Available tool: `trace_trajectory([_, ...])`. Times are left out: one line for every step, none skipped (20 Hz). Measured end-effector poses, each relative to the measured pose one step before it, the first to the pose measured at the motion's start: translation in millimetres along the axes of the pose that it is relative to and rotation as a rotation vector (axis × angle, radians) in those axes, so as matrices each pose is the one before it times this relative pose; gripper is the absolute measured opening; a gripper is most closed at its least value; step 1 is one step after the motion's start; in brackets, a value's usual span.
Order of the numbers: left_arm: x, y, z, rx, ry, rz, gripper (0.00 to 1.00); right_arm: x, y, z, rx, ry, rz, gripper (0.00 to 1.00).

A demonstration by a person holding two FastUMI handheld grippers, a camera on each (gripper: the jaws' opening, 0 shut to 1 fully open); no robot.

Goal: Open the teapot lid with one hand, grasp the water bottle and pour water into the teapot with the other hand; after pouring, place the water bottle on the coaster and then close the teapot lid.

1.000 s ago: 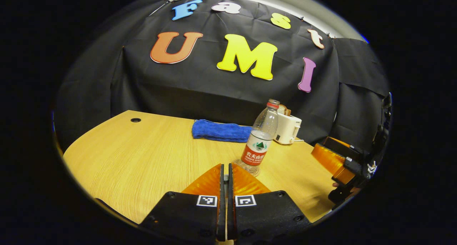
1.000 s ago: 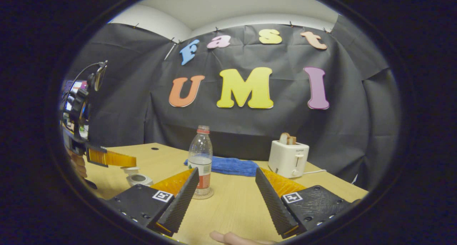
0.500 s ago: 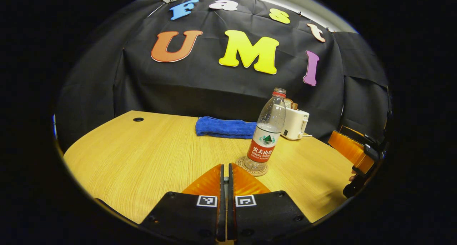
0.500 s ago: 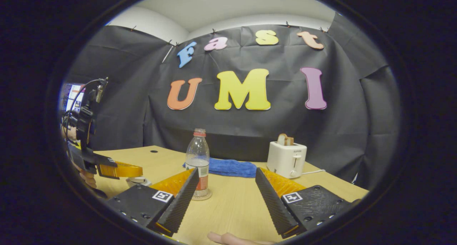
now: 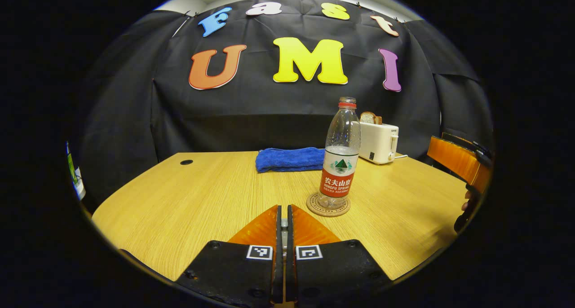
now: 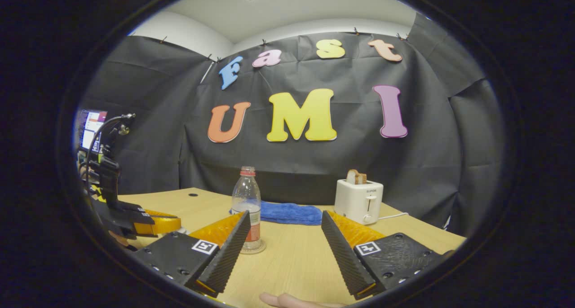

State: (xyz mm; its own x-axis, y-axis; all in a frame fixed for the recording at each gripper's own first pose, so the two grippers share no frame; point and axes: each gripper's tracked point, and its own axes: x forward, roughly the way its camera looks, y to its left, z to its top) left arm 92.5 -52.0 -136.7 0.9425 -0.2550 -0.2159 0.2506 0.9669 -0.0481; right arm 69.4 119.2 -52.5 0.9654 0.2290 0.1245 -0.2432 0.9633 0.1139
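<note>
Upright on its coaster (image 5: 328,206), capless water bottle (image 5: 341,159) part-full; left tool (image 5: 282,216) pressed together, right tool (image 6: 286,222) spread.

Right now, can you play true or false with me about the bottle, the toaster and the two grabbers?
1. The clear plastic water bottle with the red label stands upright on the round cork coaster. True.
2. The bottle wears its cap. False: its neck is open.
3. The white toaster has bread sticking out of its top. True.
4. The blue folded towel lies under the bottle. False: it lies farther back, near the wall.
5. The right gripper has its jaws shut. False: they stand wide apart; the left gripper is the shut one.
</note>
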Motion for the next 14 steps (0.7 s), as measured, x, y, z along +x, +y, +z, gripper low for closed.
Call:
trace_trajectory([-1.56, -0.41, -0.04, 0.00705, -0.00322, 0.01802, 0.05, 0.15, -0.41, -1.21, -0.00052, 0.00097, -0.00057, 0.97])
trace_trajectory([-0.23, 0.03, 0.08, 0.00498, -0.00386, 0.01652, 0.05, 1.06, -1.42, -1.44, -0.00054, 0.00457, -0.00392, 0.95])
trace_trajectory([-0.04, 0.15, 0.25, 0.00636, -0.00267, 0.01947, 0.06, 0.19, -0.15, -0.46, 0.00147, 0.00346, -0.00150, 0.97])
trace_trajectory([0.36, -0.14, -1.54, 0.01516, -0.00388, 0.01897, 0.06, -0.13, 0.83, -0.49, 0.00190, 0.00291, 0.00106, 0.95])
trace_trajectory([0.02, -0.71, -0.21, 0.02022, -0.00538, 0.01600, 0.07, -0.36, 0.32, -0.69, 0.00093, 0.00094, 0.00096, 0.97])
trace_trajectory([0.16, -0.39, 0.89, 0.02059, -0.00780, 0.01073, 0.07, 0.17, -0.39, 0.70, -0.00252, -0.00137, -0.00023, 0.95])
trace_trajectory([-0.04, -2.50, 0.14, 0.02264, -0.00648, 0.00390, 0.08, -1.20, -0.84, 0.65, -0.00374, -0.00216, -0.00377, 0.95])
trace_trajectory([0.08, 0.71, 0.41, 0.02373, -0.00771, 0.00306, 0.08, 0.33, -1.82, 1.28, -0.00216, -0.00302, -0.00476, 0.95])
trace_trajectory([-0.32, -0.12, 0.68, 0.01192, -0.00511, -0.00036, 0.12, -1.20, -0.42, 0.96, 0.00055, -0.00548, -0.00179, 0.95])
trace_trajectory([-1.59, 1.05, 0.34, -0.00117, -0.00252, -0.00478, 0.14, -0.46, -0.38, 1.21, 0.00484, -0.00142, -0.00326, 0.95])
trace_trajectory([-0.66, 2.26, 0.99, -0.01237, -0.00196, 0.00330, 0.19, -0.39, -0.30, 0.15, 0.00473, 0.00082, -0.00113, 0.97])
trace_trajectory([0.00, 3.59, 0.35, -0.01385, 0.00733, 0.00455, 0.24, -1.11, 1.11, 1.14, 0.00403, 0.00015, 0.00135, 0.97])
trace_trajectory([1.14, 2.01, 0.11, -0.01869, 0.00914, -0.00484, 0.39, -0.29, 0.55, 0.13, 0.00167, 0.00043, -0.00037, 0.97])
trace_trajectory([-2.13, -5.07, -0.12, -0.03335, 0.00964, -0.02929, 0.46, -0.17, 0.20, 1.50, -0.00077, -0.00074, -0.00380, 0.97])
